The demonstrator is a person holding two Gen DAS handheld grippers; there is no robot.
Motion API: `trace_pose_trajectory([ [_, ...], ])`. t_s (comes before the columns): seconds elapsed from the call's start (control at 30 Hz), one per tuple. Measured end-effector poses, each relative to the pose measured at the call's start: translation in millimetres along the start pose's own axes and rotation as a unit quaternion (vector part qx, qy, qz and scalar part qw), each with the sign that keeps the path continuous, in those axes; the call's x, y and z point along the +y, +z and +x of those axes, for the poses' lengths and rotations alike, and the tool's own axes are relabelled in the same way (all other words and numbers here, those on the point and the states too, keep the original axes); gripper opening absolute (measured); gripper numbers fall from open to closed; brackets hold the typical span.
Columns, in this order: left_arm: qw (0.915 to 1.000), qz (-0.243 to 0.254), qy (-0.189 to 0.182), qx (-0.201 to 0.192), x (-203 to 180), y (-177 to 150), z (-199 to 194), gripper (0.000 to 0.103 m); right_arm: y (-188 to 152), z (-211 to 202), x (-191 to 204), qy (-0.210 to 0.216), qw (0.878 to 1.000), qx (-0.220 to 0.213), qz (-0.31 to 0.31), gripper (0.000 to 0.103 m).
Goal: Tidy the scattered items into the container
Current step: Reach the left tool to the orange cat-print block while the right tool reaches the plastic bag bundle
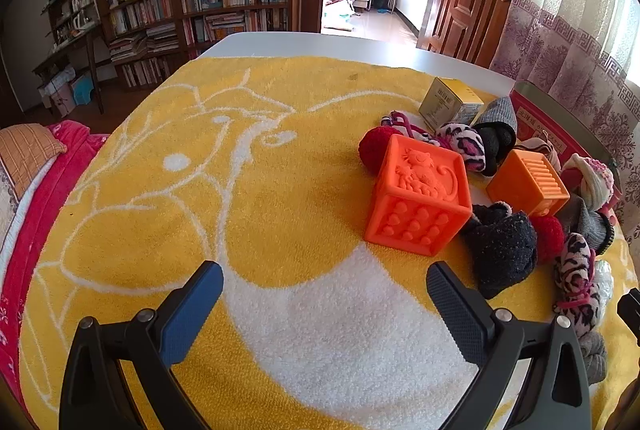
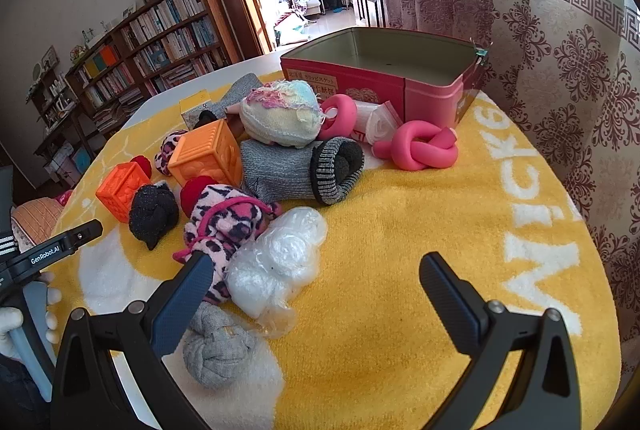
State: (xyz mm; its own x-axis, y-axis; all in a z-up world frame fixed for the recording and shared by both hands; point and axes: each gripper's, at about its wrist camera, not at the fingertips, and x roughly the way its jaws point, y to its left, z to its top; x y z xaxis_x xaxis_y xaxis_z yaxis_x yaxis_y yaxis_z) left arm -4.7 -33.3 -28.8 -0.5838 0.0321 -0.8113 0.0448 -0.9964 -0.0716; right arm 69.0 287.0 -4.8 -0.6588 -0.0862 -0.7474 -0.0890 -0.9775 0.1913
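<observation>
Bright daylight through the curtain (image 2: 560,42) at right, blown out to white glare near the top. Soft, faint shadows on the towel (image 1: 280,190). Sharp in the centre; strong fisheye bending and black vignette at the corners.

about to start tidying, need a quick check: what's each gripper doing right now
Left gripper: open, holding nothing, above the yellow towel.
Right gripper: open, holding nothing.
</observation>
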Motion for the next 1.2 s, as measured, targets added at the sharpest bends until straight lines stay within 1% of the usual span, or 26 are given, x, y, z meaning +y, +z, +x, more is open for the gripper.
trace_pose_trajectory([
  [0.2, 0.9999, 0.010, -0.004, 0.004, -6, 0, 3, 0.103, -1, 8, 7, -0.009, 1.000, 0.012, -0.015, 0.103],
  [0.3, 0.9999, 0.015, -0.004, 0.001, -10, 3, 1, 0.103, -1, 13, 6, -0.026, 0.999, 0.019, -0.017, 0.102],
  [0.37, 0.9998, 0.021, 0.000, -0.001, -13, 5, 2, 0.103, 0, 18, 4, -0.039, 0.999, 0.026, -0.016, 0.099],
  [0.43, 0.9996, 0.028, 0.000, -0.003, -17, 7, 4, 0.103, 2, 21, 3, -0.050, 0.998, 0.032, -0.018, 0.093],
  [0.57, 0.9991, 0.043, -0.005, -0.004, -28, 13, 7, 0.103, 6, 27, 9, -0.054, 0.997, 0.038, -0.030, 0.089],
  [0.7, 0.9982, 0.056, -0.018, -0.008, -38, 24, 12, 0.103, 9, 32, 14, -0.050, 0.997, 0.044, -0.042, 0.081],
  [0.77, 0.9982, 0.059, -0.011, -0.006, -42, 29, 20, 0.103, 10, 37, 15, -0.048, 0.997, 0.049, -0.041, 0.077],
  [0.83, 0.9981, 0.060, -0.009, -0.001, -43, 33, 28, 0.103, 11, 42, 14, -0.040, 0.997, 0.054, -0.037, 0.071],
  [1.07, 0.9984, 0.054, -0.004, 0.016, -41, 35, 55, 0.103, 9, 48, 14, -0.036, 0.997, 0.053, -0.036, 0.070],
  [1.2, 0.9990, 0.037, -0.016, 0.019, -36, 33, 61, 0.103, 7, 49, 16, -0.043, 0.997, 0.048, -0.043, 0.069],
])
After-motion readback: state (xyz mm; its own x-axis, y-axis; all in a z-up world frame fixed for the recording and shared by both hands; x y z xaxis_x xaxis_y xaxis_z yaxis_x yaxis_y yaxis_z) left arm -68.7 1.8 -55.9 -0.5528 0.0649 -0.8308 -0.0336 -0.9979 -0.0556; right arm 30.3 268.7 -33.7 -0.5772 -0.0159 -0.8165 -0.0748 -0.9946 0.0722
